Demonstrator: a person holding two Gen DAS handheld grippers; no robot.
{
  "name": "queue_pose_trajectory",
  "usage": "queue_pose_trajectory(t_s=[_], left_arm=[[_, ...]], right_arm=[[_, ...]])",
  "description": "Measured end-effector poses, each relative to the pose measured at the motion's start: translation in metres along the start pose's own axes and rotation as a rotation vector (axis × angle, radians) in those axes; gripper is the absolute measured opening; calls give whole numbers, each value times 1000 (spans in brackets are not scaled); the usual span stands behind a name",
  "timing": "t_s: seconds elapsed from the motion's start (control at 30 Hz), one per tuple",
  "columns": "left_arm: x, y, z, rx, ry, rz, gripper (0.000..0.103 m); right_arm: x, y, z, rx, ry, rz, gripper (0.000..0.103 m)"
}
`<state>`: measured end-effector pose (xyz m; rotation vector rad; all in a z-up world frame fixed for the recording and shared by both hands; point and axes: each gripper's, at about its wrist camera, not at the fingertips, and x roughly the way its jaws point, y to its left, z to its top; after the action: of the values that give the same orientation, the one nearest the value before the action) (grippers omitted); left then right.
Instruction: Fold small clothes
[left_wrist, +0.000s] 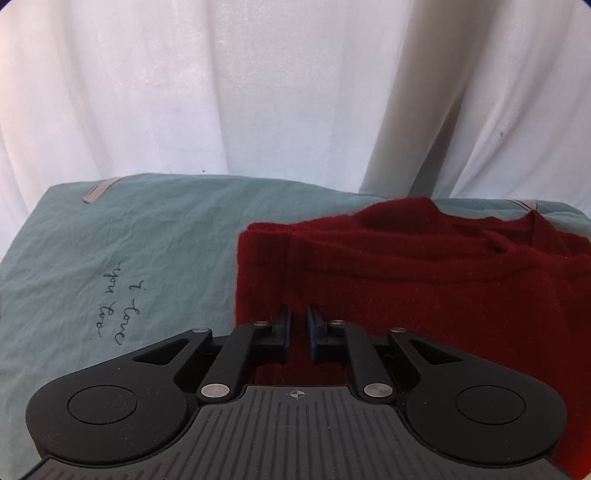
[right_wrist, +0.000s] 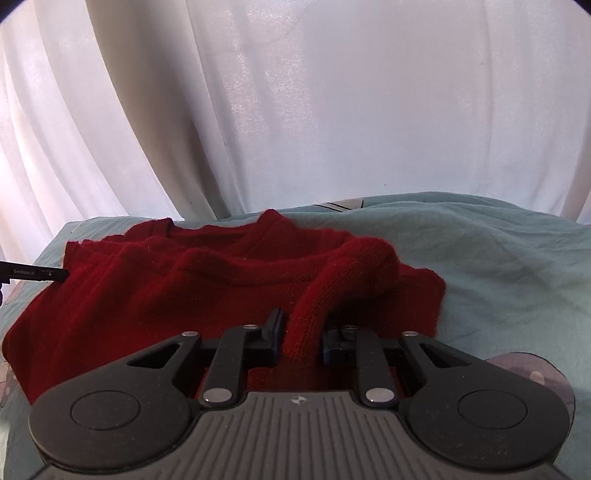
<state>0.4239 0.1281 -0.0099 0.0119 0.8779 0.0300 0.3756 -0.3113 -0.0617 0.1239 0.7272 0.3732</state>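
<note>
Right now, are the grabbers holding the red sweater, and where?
The right gripper pinches a rolled sleeve-like fold of the red sweater. The left gripper is shut at its near edge; a hold cannot be told.

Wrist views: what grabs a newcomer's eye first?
The dark red sweater, lying partly folded on the teal sheet against white curtains. In the right wrist view the right gripper pinches a thick roll of the sweater. In the left wrist view, black handwriting marks the sheet beside the sweater.

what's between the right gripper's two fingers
A rolled red sleeve of the red sweater, pinched in the right gripper; the right wrist view shows it.
</note>
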Motion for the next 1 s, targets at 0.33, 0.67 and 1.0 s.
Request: queue_pose_trajectory(t_s=[0.33, 0.67, 1.0], left_arm=[[-30, 10, 19, -32, -149, 72, 1], [-7, 22, 13, -67, -17, -48, 42], [23, 27, 15, -140, 45, -83, 60]], right_arm=[[-22, 13, 15, -80, -115, -102, 8], [-17, 17, 23, -111, -111, -115, 9], [1, -12, 15, 64, 14, -37, 23]])
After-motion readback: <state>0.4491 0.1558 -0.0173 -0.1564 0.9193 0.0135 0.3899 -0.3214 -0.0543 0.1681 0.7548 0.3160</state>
